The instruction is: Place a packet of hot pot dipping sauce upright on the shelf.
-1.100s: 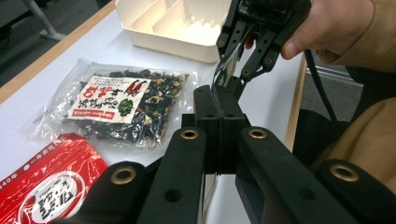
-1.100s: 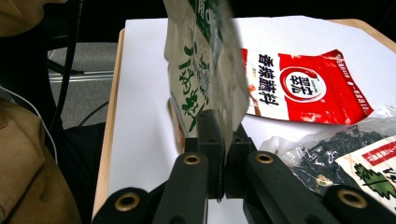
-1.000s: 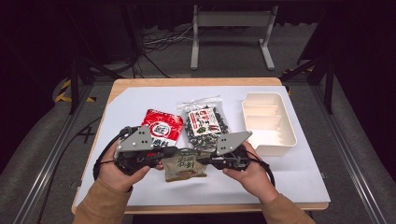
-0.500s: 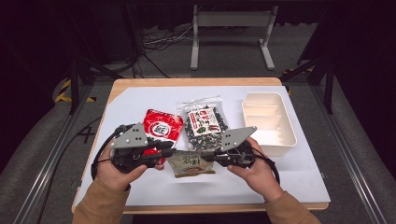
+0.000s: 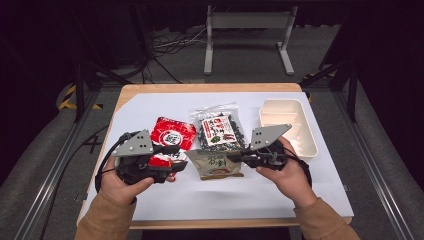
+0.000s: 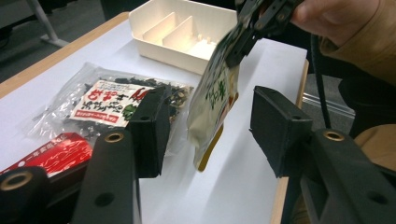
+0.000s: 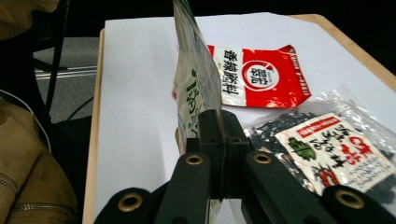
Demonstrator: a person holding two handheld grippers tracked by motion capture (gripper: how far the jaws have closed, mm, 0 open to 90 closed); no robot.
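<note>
Green pouch (image 6: 212,100) pinched in right gripper (image 5: 243,156) jaws — left gripper (image 6: 210,135) jaws agape beside it.

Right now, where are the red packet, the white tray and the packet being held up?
Red packet (image 7: 259,74): right gripper view, on its round white emblem.
White tray (image 5: 312,145): high view, on its right rim.
Green-and-white packet (image 6: 215,95): left gripper view, on its printed face, below the right gripper's clamped jaws.

The wooden tabletop (image 5: 150,90), covered by a white sheet (image 5: 215,195), stands on a grey floor (image 5: 45,165) in a dark room, with a grey metal stand (image 5: 247,30), loose cables (image 5: 165,47) and yellow-black hazard tape (image 5: 75,97) behind it.
</note>
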